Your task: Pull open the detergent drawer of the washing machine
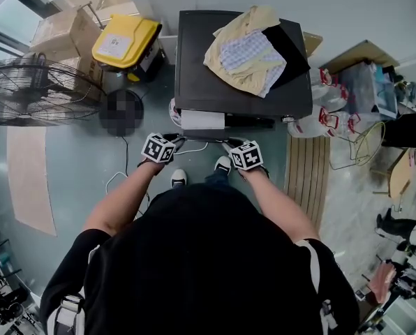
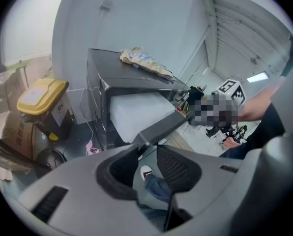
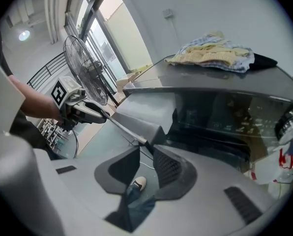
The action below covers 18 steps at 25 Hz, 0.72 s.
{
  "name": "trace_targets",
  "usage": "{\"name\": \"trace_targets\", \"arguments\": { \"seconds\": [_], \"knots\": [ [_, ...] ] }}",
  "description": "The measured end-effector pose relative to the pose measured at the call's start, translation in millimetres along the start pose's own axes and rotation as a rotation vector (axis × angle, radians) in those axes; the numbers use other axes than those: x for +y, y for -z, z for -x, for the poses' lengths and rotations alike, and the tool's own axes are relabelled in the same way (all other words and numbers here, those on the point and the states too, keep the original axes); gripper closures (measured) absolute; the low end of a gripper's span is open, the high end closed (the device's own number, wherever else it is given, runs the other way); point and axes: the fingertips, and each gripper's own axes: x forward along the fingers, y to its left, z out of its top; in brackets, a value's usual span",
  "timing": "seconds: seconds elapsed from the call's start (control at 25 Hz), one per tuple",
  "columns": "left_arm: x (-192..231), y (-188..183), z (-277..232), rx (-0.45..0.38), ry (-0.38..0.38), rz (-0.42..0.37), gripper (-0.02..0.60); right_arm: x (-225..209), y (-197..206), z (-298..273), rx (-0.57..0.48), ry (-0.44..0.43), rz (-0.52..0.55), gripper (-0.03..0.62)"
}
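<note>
Left tongs point(image 2: 146, 149) and right tongs point(image 3: 146, 149) each grip one end of the grey front of the detergent drawer point(image 1: 202, 119). Its white tray juts from the washing machine point(image 1: 194, 82) just ahead of them. Clothes point(image 1: 246, 54) lie on the machine's top beyond, and a fan point(image 1: 26, 89) stands well left.

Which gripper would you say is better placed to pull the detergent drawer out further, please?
Right, narrowly. Both hold the drawer front by its ends, but the fingers of the right gripper look snugger on theirs; the left gripper seems to catch only a corner at its tips.
</note>
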Motion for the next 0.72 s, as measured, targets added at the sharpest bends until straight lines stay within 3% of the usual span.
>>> {"name": "trace_targets", "arguments": {
  "seconds": [0.72],
  "knots": [
    [-25.3,33.3,9.7,0.036,0.030,-0.008,0.460,21.9,33.9,14.0,0.004,0.001,-0.008,0.520]
  ]
}}
